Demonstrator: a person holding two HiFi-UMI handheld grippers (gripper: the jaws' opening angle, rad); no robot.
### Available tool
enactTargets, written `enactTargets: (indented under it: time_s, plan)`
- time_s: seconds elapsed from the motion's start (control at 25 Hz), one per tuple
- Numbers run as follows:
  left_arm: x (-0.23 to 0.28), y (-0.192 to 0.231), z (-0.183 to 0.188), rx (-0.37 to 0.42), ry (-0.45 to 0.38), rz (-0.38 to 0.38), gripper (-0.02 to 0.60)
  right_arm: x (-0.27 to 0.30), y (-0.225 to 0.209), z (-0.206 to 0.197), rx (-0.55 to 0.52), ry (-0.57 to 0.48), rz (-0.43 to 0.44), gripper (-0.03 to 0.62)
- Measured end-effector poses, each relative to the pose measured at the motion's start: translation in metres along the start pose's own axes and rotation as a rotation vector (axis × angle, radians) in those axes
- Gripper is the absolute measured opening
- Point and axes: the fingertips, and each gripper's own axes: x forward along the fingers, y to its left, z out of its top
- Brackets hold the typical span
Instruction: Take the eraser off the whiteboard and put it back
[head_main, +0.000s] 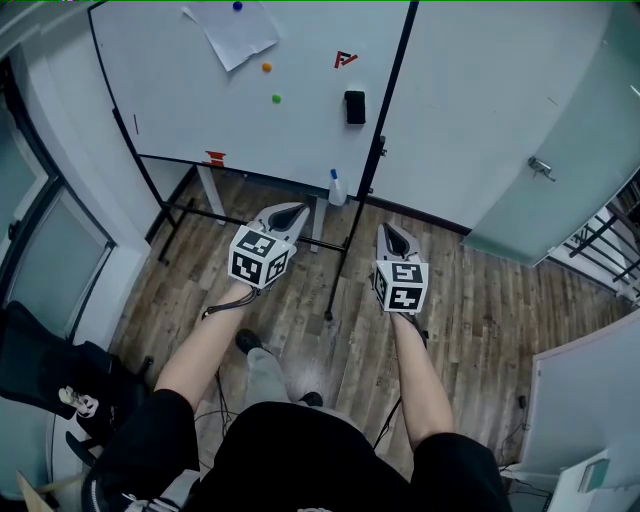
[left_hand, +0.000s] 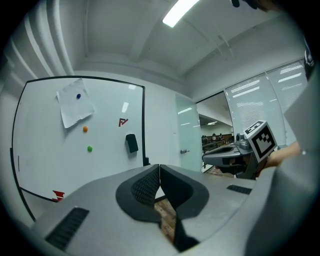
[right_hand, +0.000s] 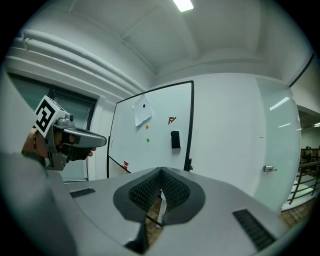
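A black eraser (head_main: 355, 107) sticks to the whiteboard (head_main: 180, 100) near its right edge; it also shows as the eraser (left_hand: 131, 143) in the left gripper view and the eraser (right_hand: 175, 139) in the right gripper view. My left gripper (head_main: 293, 213) and right gripper (head_main: 391, 232) hang side by side over the wooden floor, well short of the board. Both point toward the board. Each has its jaws shut with nothing between them, as the left gripper (left_hand: 159, 170) and the right gripper (right_hand: 160, 175) views show.
On the board are a pinned paper sheet (head_main: 234, 32), orange (head_main: 266, 67) and green (head_main: 276, 99) magnets, and a small red mark (head_main: 344, 60). A spray bottle (head_main: 337, 188) stands at the board's foot. The board's black stand legs (head_main: 340, 250) cross the floor ahead. A glass door (head_main: 560, 150) is at right.
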Motion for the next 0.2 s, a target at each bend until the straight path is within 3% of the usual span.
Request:
enactTargets:
  time_s: [0.2]
  plan:
    - [0.0004, -0.0021, -0.0007, 0.001, -0.001, 0.000, 0.023, -0.0009, -0.0036, -0.0022, 0.008, -0.002, -0.004, 0.025]
